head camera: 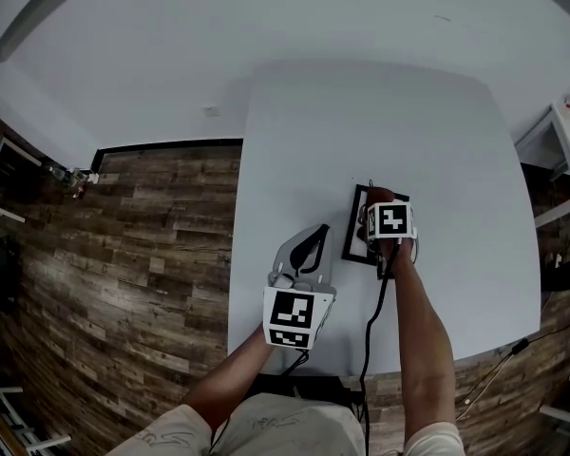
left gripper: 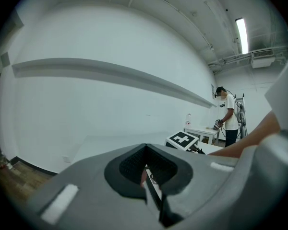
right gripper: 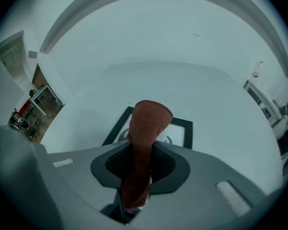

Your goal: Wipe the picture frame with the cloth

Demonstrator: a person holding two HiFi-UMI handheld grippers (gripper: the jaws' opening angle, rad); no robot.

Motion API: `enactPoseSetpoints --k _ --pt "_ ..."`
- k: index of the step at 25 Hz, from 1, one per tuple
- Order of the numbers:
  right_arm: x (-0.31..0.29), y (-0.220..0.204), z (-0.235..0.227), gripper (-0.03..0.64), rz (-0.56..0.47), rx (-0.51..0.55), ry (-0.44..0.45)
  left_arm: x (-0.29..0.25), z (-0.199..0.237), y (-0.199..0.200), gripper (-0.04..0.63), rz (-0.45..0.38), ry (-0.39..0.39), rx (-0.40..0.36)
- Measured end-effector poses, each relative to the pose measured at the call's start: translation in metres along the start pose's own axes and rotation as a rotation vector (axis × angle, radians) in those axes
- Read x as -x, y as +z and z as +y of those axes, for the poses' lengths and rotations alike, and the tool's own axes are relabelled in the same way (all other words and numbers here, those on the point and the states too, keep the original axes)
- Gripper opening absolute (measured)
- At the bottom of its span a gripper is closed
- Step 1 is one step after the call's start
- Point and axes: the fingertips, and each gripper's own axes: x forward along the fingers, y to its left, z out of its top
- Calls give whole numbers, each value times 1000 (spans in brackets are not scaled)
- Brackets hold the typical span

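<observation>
A black picture frame (head camera: 354, 228) with a white mat lies flat on the white table (head camera: 437, 131). My right gripper (head camera: 388, 218) hovers over it, shut on a folded rust-brown cloth (right gripper: 146, 128). In the right gripper view the cloth sticks out past the jaws and covers the middle of the frame (right gripper: 185, 127). My left gripper (head camera: 314, 237) rests to the frame's left, jaws shut with nothing between them. The left gripper view looks along the shut left gripper (left gripper: 146, 171) toward the right gripper's marker cube (left gripper: 182, 139).
The table's left edge drops to a wood floor (head camera: 142, 245). A black cable (head camera: 369, 331) runs from the right gripper over the near edge. Far off in the left gripper view, a person (left gripper: 229, 116) stands by another white table (left gripper: 201, 131). A white shelf (head camera: 565, 150) stands at right.
</observation>
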Motion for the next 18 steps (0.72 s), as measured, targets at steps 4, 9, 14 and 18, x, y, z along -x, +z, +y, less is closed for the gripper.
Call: enactPoseSetpoints --k 4,9,14,18 --pt "9 -14 -36 109 20 -56 -50 -4 -10 -1 0 4 -18 1" --pt "17 -26 -57 109 29 -85 -74 -7 -20 -3 0 10 -33 5" --pt "23 -20 -47 109 10 -71 -60 -6 -23 0 0 4 -39 -3" --pt "27 -6 -5 109 -30 -44 4 -3 -20 2 0 -1 -36 -4"
